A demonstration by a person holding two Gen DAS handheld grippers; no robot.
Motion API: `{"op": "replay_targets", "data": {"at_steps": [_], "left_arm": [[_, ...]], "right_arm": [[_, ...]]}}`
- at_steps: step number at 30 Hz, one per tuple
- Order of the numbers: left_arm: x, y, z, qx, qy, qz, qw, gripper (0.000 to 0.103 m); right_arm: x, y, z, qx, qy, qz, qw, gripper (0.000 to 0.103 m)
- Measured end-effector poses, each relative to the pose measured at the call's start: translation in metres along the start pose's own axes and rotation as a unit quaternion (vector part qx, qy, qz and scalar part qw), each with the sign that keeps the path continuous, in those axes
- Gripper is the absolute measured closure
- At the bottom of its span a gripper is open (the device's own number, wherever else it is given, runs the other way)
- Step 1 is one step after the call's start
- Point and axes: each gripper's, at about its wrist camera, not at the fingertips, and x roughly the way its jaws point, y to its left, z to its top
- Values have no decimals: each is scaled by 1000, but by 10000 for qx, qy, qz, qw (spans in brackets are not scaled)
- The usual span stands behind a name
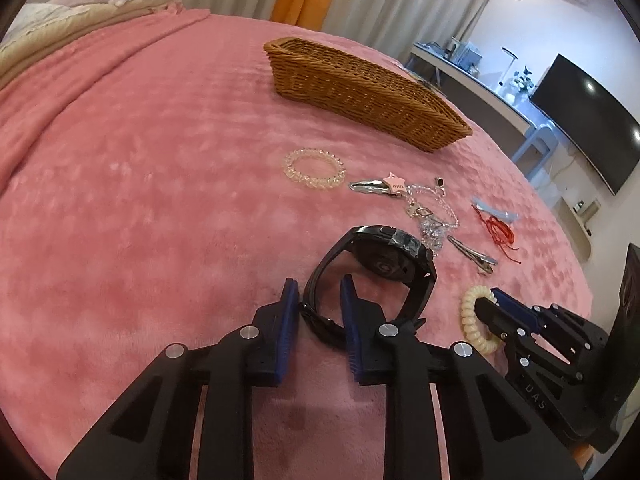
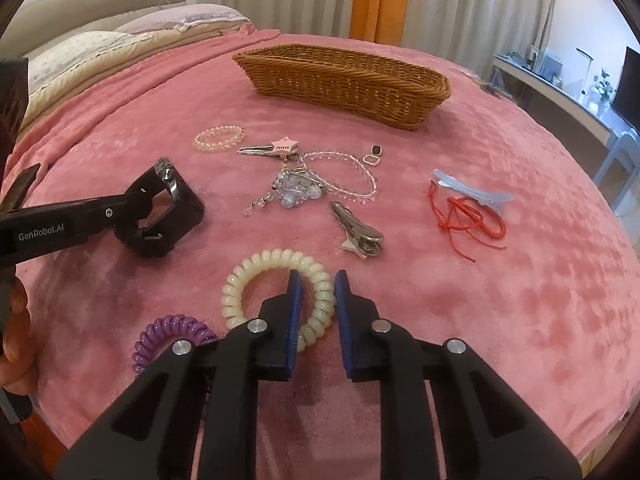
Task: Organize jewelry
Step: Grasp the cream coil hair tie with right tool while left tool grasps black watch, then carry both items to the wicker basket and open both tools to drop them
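Your left hand-held gripper has its blue pads clamped on the strap of the black wristwatch, and your right hand-held gripper is closed on the cream spiral hair tie; both lie near the front edge of the pink-blanketed bed. The watch looks heavier, its glossy case slippery, so keep to the flexible strap. The tie is light, springy and ridged. The woven wicker basket sits toward the far edge.

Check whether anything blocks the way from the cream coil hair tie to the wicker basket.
Nothing tall does. Between the cream coil hair tie and wicker basket, only flat items lie on the blanket: a metal clip and a bead necklace.
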Motion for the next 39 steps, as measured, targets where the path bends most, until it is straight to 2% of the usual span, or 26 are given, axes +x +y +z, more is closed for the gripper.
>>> {"op": "replay_targets", "data": {"at_steps": [4,8,13,18,21,23,27,31,35,39], "left_arm": [[-3,1,-1,-51,-74,-8,10000,92],[-9,0,1,-77,-146,-26,9999,93],[-33,-8,14,-9,-496,-146,9987,93],[-57,-28,67,208,-1057,-239,9939,93],[-54,-41,112,351,-1278,-319,9907,93],[-41,-50,145,476,-1377,-221,9891,93],[-2,-59,198,504,-1335,-205,9896,93],[55,-61,236,442,-1096,-49,9930,93],[110,-56,253,403,-735,199,9963,93],[143,-47,255,360,-436,331,9978,93]], "right_arm": [[-4,-4,-1,136,-38,50,9999,92],[-16,-12,6,314,-172,137,9993,92],[-47,-19,36,321,-683,116,9971,92],[-61,-29,92,244,-1205,45,9924,92],[-52,-40,130,232,-1379,-52,9902,92],[-35,-47,159,251,-1409,-117,9896,92],[15,-62,206,309,-1167,-122,9926,92],[77,-76,234,358,-650,-86,9972,92],[122,-83,242,395,-212,-44,9990,92],[153,-85,242,373,185,-17,9991,92]]}}
